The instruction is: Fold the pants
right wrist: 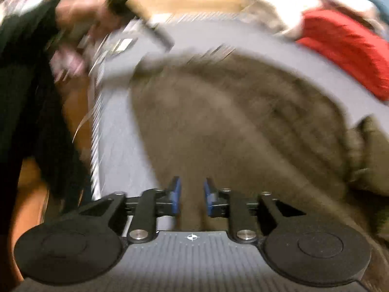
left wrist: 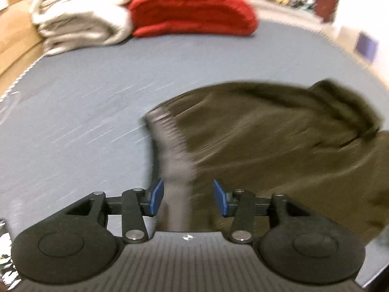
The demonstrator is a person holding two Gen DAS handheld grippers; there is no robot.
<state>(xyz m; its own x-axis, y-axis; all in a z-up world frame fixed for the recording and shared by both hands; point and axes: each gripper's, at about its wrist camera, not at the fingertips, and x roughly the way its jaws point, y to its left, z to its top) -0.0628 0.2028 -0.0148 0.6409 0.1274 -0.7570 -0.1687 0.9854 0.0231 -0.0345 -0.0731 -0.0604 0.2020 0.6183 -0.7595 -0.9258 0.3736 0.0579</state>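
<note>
Only the right gripper (right wrist: 192,196) view shows a sleeve (right wrist: 29,97); both grippers part-open, empty

The pants (left wrist: 279,150) are olive-brown, bunched and rumpled (both views are motion-blurred), lying on a grey-blue surface (left wrist: 85,102) with a paler grey band showing along one edge, folds heaped at the far side

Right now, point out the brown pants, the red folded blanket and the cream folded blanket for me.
brown pants (left wrist: 279,146), left wrist view, on the middle of the fabric.
red folded blanket (left wrist: 192,9), left wrist view, on its front face.
cream folded blanket (left wrist: 80,17), left wrist view, on its folded layers.
</note>
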